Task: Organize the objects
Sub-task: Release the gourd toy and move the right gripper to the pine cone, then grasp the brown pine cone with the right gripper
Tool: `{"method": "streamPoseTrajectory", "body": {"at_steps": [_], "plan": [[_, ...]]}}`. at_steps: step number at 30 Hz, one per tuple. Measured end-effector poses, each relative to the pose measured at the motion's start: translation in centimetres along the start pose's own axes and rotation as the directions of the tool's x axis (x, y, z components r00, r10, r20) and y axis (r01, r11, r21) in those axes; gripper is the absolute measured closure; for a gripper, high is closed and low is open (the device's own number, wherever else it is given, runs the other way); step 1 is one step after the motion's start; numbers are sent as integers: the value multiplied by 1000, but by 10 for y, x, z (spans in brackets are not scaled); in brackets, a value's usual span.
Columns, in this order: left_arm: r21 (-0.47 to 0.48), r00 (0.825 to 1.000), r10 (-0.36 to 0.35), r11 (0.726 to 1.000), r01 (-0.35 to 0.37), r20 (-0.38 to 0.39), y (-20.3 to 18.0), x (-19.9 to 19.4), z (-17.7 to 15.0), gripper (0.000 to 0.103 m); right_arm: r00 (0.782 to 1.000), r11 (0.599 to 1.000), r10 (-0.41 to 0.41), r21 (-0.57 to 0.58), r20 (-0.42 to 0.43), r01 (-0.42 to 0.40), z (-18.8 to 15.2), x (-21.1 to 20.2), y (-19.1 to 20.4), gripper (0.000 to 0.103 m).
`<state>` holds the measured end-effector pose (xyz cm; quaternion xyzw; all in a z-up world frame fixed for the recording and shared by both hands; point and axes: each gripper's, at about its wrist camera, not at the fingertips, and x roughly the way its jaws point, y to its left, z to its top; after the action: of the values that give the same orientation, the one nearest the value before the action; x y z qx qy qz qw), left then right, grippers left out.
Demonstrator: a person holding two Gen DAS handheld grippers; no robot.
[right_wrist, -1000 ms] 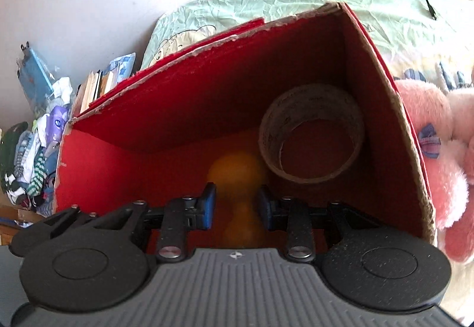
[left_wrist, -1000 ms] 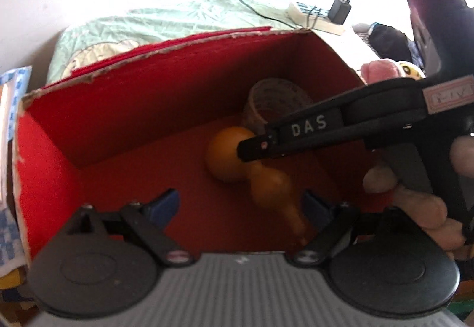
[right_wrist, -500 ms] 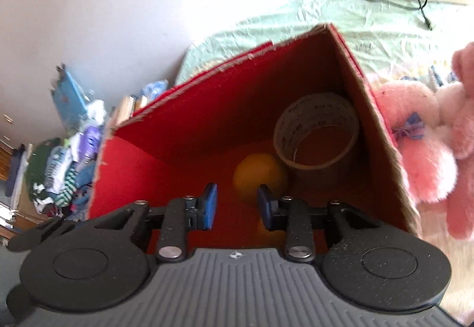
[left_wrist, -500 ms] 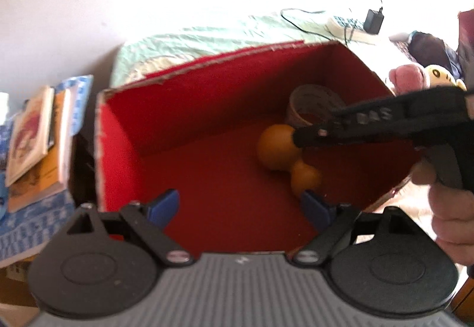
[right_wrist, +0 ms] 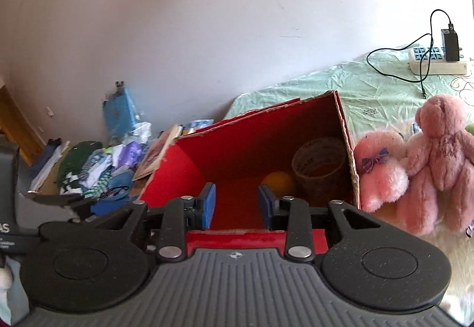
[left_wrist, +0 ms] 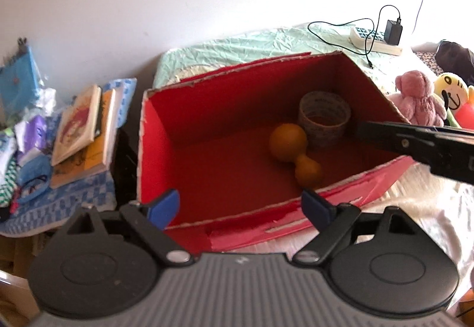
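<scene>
My left claw (left_wrist: 240,207) stood spread wide, with nothing between its blue pads (left_wrist: 164,206). The last two readings showed its jaws had just opened a little further. My right claw (right_wrist: 237,204) sat about half open, its jaws also just eased apart, and it gripped nothing; its two blue pads (right_wrist: 209,204) hung over the near rim of the box. In the left view a black finger of the right claw (left_wrist: 414,143) reached in from the right edge, across the box's right corner.

Beyond the claws I counted one red cardboard box (left_wrist: 154,149), open at the top, resting on the bed (left_wrist: 266,42). Inside lay two things: one orange gourd-shaped toy (left_wrist: 291,149) on the box floor, and one roll of tape (left_wrist: 324,122) standing on its flat end in the far right corner, just behind the gourd.

Outside the box, to the right, I counted two pink plush bears (right_wrist: 414,164) side by side against the box wall, and one yellow plush toy (left_wrist: 451,89) further off. One white power strip (right_wrist: 435,63) with a black charger plugged in lay on the green sheet. To the left, a stack of books (left_wrist: 83,131) rested beside a heap of clothes (right_wrist: 97,172).
</scene>
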<state>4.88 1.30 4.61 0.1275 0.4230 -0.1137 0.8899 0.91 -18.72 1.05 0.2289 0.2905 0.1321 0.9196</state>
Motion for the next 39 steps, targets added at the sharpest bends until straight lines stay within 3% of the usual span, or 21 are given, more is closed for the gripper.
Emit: {"method": "streamPoseTrajectory", "body": {"at_steps": [5,11,16,24,31,36,39], "plan": [[32,998,65,997,-65,14,-21,-12,-8,12,999,998,38,51,-24,-36,-10,-15,-11,64],[15,999,43,999,-43,-30,-31,-16,-26,12,990,988,82,143,-119,-64,-30,-22,-34,62],[2,998,29,1000,-29,-64,-39,-17,-45,13,965,979,119,189,-234,-75,-52,-17,-46,62],[17,988,-121,992,123,-94,-52,-26,-89,14,904,976,172,194,-392,-101,-85,-5,-49,62],[72,972,-210,973,218,-105,-73,-31,-110,26,861,959,204,273,-465,-79,-105,8,-61,62],[96,969,-227,967,236,-99,-81,-30,-112,28,858,963,184,264,-479,-59,-113,13,-59,58],[108,965,-240,962,251,-105,-85,-28,-113,28,850,950,214,304,-482,-67,-116,16,-62,58]]}}
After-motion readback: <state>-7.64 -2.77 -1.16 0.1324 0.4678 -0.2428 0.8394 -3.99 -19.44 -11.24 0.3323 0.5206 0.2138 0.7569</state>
